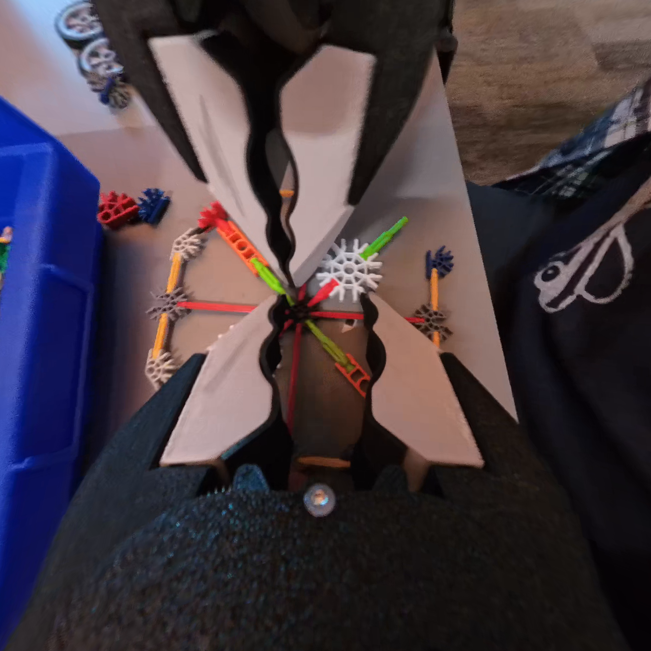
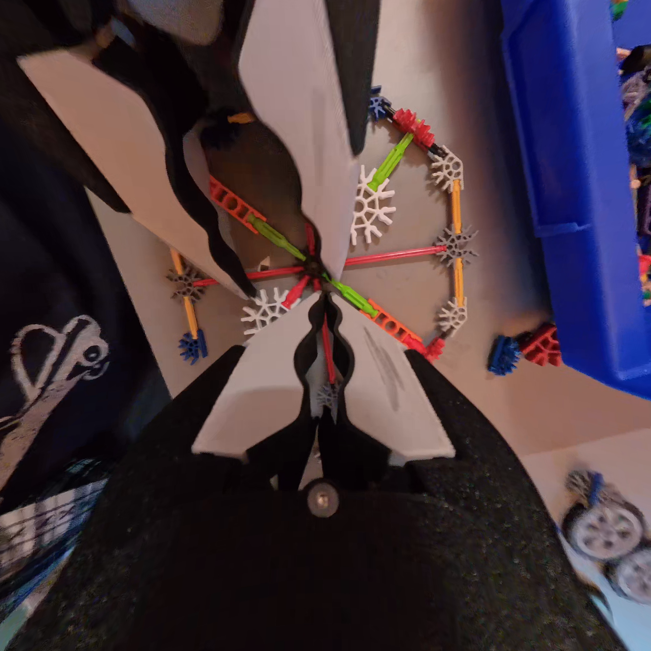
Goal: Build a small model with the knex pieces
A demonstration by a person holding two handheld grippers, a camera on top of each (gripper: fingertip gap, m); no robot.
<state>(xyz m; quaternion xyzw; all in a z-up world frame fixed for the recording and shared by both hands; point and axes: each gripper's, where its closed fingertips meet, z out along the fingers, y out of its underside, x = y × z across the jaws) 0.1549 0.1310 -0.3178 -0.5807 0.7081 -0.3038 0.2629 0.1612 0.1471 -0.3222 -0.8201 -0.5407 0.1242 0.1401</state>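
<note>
Both claws meet tip to tip over a flat spoked build of plastic rods and snowflake connectors [image 1: 299, 311] lying on the pale worktop [image 1: 225, 281].

Left claw [image 1: 318, 303]: released, jaws spread either side of the dark central hub [image 1: 297, 311], tips just beside it; contact can't be told. A long red rod [image 1: 294, 373] runs back between its fingers, and a green rod with an orange ladder piece [image 1: 352, 370] lies under its right finger.

Right claw [image 2: 326, 297]: jaws nearly together, tips at the hub [image 2: 313, 266]. A red rod [image 2: 328, 352] runs between its fingers towards a grey connector [image 2: 327, 394]; whether it's actually pinched is unclear.

A white snowflake connector on a short red rod [image 1: 348, 269] sits just right of the left claw's tips. Yellow rods with grey connectors [image 2: 456, 243] form the rim, well out from both claws.

A blue plastic bin [image 1: 42, 317] stands far left of the left claw, with loose red and blue connectors [image 1: 132, 209] beside it. Small grey toy wheels [image 2: 606, 528] lie right of the right claw's body.
</note>
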